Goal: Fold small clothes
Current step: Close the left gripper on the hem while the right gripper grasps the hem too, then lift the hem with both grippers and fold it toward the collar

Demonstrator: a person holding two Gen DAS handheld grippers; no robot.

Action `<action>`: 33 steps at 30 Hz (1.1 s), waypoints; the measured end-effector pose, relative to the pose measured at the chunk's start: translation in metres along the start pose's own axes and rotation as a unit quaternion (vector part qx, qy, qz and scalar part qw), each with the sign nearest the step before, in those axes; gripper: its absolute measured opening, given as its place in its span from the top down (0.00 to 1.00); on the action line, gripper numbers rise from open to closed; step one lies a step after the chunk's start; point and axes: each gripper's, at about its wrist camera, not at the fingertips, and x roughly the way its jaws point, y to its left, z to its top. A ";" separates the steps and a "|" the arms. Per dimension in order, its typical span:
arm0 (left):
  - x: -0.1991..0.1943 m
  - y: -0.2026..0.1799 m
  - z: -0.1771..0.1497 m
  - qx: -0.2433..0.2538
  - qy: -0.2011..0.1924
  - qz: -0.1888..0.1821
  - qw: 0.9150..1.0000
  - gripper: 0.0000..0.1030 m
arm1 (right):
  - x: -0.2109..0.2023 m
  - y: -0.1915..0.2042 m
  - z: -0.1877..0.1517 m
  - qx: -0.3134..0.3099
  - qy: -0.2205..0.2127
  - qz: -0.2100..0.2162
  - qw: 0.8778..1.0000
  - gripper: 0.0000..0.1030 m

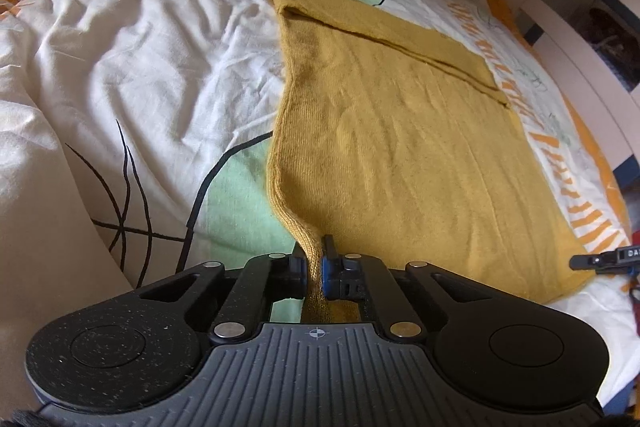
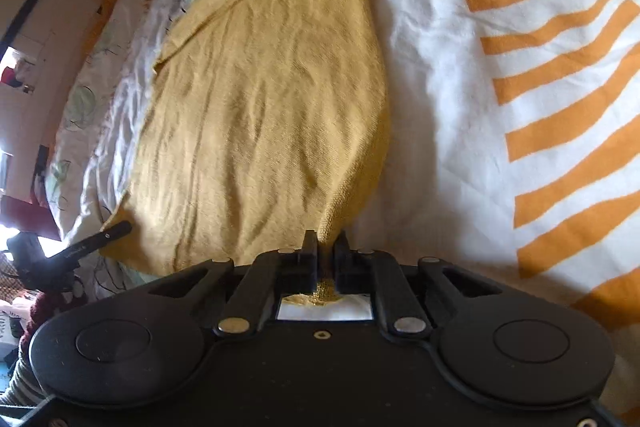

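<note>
A mustard-yellow knit garment (image 1: 400, 131) lies spread flat on the bed, with a folded flap along its far edge. My left gripper (image 1: 314, 259) is shut on its near left corner, which is pinched into a ridge between the fingers. In the right wrist view the same garment (image 2: 260, 99) stretches away, and my right gripper (image 2: 326, 247) is shut on its near right corner. The right gripper's fingertip (image 1: 600, 259) shows at the left wrist view's right edge. The left gripper's finger (image 2: 96, 239) shows at the right wrist view's left edge.
The bed cover (image 1: 140, 39) is white and wrinkled, with green leaf shapes, black lines and orange stripes (image 2: 560, 87). A wall and shelving (image 1: 600, 7) run beyond the bed's far side. Clutter (image 2: 24, 267) sits off the bed's edge.
</note>
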 end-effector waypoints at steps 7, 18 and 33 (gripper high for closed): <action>-0.022 -0.005 0.023 -0.041 -0.047 -0.033 0.998 0.95 | -0.032 0.002 0.008 0.018 -0.100 0.078 0.992 0.85; -0.025 -0.004 0.098 -0.080 -0.126 -0.061 0.987 0.95 | -0.034 0.014 0.070 0.031 -0.206 0.132 0.969 0.85; 0.054 -0.001 0.213 -0.071 -0.181 -0.042 0.980 0.95 | 0.017 -0.009 0.199 0.064 -0.282 0.111 0.951 0.85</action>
